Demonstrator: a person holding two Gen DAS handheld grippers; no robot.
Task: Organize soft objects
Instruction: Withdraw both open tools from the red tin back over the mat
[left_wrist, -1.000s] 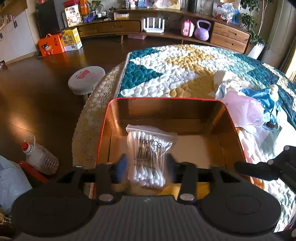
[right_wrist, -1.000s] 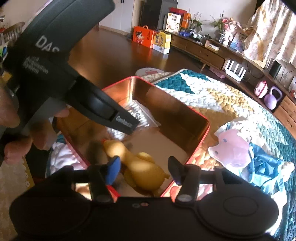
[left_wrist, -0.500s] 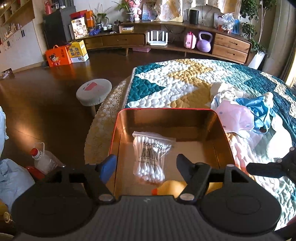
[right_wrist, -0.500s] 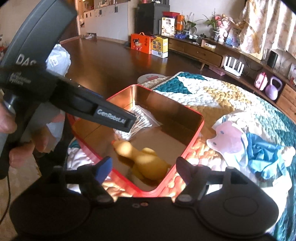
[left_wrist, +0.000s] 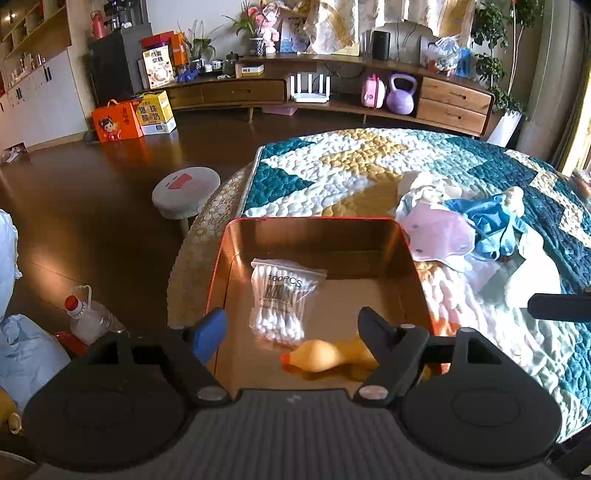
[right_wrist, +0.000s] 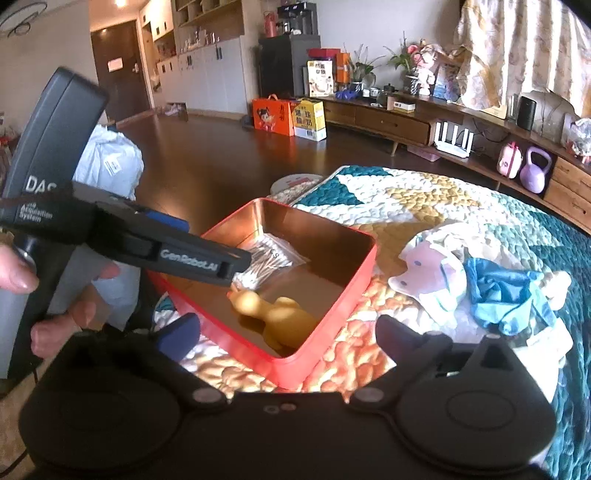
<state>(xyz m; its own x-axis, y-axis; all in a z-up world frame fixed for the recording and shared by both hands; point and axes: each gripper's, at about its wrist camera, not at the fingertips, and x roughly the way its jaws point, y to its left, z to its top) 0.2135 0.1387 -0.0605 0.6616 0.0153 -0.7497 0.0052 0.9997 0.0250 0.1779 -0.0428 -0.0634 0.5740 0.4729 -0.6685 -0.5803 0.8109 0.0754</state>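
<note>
Both claws hang spread wide and hold nothing: the left claw (left_wrist: 293, 328) above the near end of the red tin (left_wrist: 317, 220), the right claw (right_wrist: 284, 332) over its near corner. Inside the tin a bag of cotton swabs (left_wrist: 280, 299) lies flat, with a yellow rubber duck (right_wrist: 275, 314) just beside it. On the quilt (left_wrist: 354, 166) right of the tin sits a heap of pink and blue cloths (right_wrist: 476, 284).
</note>
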